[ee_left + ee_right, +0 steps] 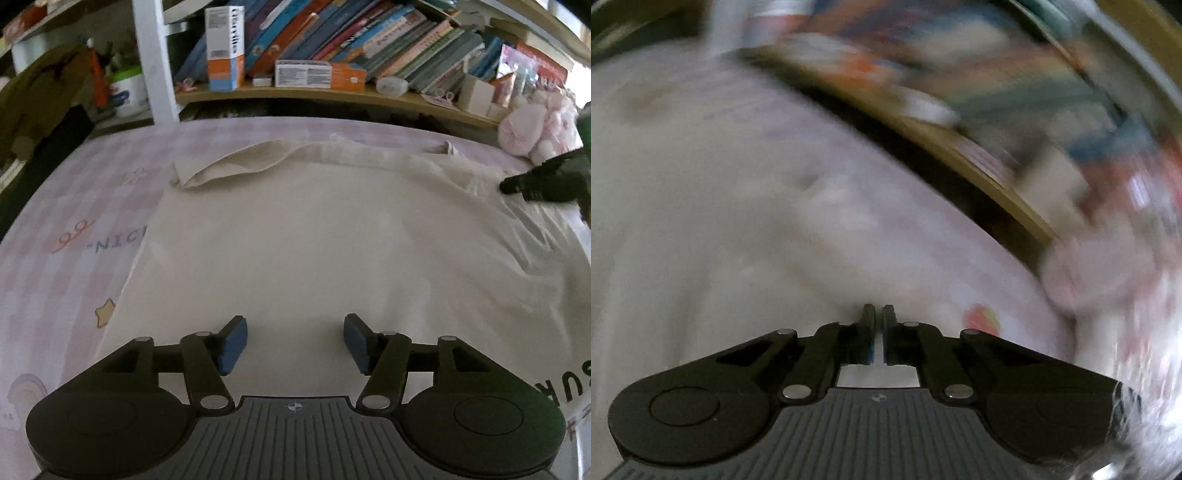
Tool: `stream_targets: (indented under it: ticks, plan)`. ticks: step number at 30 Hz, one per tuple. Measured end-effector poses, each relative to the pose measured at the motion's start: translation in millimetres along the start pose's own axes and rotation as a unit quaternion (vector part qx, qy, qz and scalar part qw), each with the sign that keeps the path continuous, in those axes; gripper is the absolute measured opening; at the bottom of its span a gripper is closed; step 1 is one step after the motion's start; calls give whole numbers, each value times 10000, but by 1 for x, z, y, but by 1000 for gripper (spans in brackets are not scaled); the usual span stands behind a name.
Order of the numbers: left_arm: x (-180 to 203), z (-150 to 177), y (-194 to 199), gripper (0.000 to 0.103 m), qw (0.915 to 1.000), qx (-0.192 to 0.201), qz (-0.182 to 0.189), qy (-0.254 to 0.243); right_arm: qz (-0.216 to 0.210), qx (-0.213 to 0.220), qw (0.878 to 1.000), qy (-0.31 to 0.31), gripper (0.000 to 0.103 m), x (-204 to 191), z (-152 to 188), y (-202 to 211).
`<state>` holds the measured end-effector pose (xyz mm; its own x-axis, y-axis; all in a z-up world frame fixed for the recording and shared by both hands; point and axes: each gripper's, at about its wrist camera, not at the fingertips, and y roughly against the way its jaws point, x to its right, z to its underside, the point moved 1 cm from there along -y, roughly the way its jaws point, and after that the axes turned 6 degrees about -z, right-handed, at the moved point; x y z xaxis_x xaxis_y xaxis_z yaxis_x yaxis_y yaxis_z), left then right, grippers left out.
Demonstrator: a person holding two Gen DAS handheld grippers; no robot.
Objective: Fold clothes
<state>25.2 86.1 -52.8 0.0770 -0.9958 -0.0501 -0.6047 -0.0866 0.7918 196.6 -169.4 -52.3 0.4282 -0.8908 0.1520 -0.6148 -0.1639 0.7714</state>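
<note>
From my left hand-held gripper (295, 343) I look down on a cream shirt (314, 236) spread flat on the bed, over a pink checked bedsheet (74, 206) printed with a star and lettering. The jaws stand apart, blue pads (232, 345) facing each other, nothing between them; they hang over the shirt's near hem at 6 o'clock. One sleeve (229, 162) is folded in across the top of the shirt at 11 o'clock. The cloth at 2 o'clock is rumpled, with creases running toward the collar (448, 147).

At 3 o'clock in the left wrist view, the black tip of my right hand-held gripper (517, 184) comes in over that rumpled part; I cannot tell whether it touches.

The right wrist view is heavily blurred. My right hand-held gripper's (878, 325) fingers (866, 332) are drawn together with only a thin slit between them. I cannot make out any fabric caught in it. Pale cloth fills the view from 9 to 12 o'clock.

Beyond the bed, at 12 o'clock in the left view, a wooden shelf (332, 96) carries leaning books (369, 40) and orange-and-white boxes (319, 74). A pink plush toy (532, 125) sits at 2 o'clock.
</note>
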Motion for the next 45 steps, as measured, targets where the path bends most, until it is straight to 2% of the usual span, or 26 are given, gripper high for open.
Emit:
stream_targets:
  ticks: [1,4,6,10,15,21,25,29,33,37,41,45]
  plan:
    - [-1,1,0,62,10000,-19,6,28,19,60,9994,-332,4,10,-2,0]
    - [-4,0,-2,66,10000,-56,23,45,593,414,9939,-828,12,30,1,13]
    - [-4,-1,-2,67,10000,-57,41,21,517,600,9907,-1105,22,35,11,29]
    - [-5,-4,-3,67,9999,-44,78,-46,149,753,9885,-1306,27,29,33,61]
    - [-13,-15,-9,67,9999,36,15,-164,-243,647,9902,-1217,31,-9,72,96]
    - [-29,-40,-29,67,9994,96,-57,-316,-157,333,9919,-1220,34,-45,102,106]
    - [-41,-69,-50,67,9985,117,-183,-505,-93,189,9920,-1245,37,-49,111,107]
    - [-60,-99,-77,67,9989,50,-260,-392,-40,133,9917,-1277,44,-49,112,107]
    - [-82,-129,-108,67,9980,-148,-581,-197,-55,91,9916,-1291,44,-48,111,107]
    - [-103,-160,-111,67,9953,89,-941,202,-53,35,9910,-1335,44,-47,109,107]
    - [-123,-173,-85,67,9921,650,-825,679,-20,41,9902,-1397,45,-47,110,107]
    - [-126,-159,-69,67,9931,765,-806,362,-23,49,9896,-1439,45,-47,110,107]
